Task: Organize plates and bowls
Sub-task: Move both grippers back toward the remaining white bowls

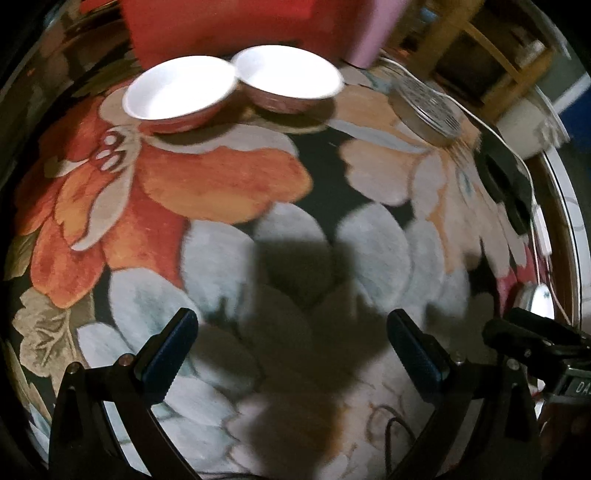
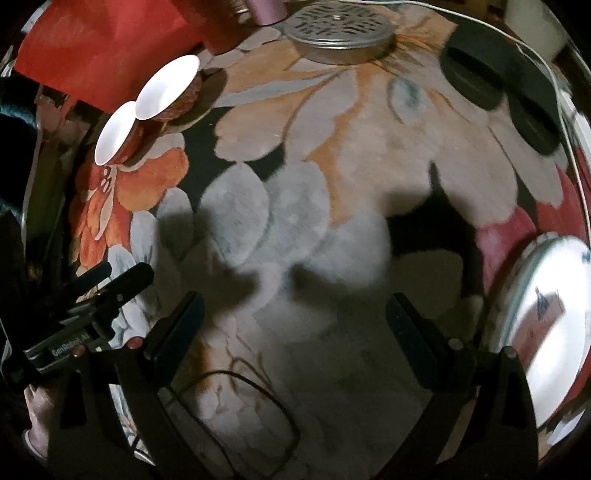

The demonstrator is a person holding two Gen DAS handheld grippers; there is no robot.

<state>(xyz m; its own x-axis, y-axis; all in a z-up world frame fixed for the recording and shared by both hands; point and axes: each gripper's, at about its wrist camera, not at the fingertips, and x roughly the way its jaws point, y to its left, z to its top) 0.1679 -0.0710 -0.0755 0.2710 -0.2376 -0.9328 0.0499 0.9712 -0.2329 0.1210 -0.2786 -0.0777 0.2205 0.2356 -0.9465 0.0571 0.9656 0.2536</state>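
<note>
Presently: left gripper [image 1: 291,347] spread wide, empty | right gripper [image 2: 295,332] likewise | plate [image 2: 554,332] cut off, 3 o'clock | bowls [image 1: 181,92] blurred, 11 o'clock

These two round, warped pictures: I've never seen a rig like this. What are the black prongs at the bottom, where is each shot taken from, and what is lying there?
No robot here: a person carries a hand-held two-finger tool in each hand, each with a fisheye camera looking along its fingers. The prongs are those fingers.

The left wrist view shows the left tool, open and empty; the right wrist view shows the right tool, also open and empty.

Below is a floral cloth. On it stand two white bowls, rims touching, a perforated metal lid, two dark round discs, a white cable, and a white plate at the right edge. Nothing is held.
</note>
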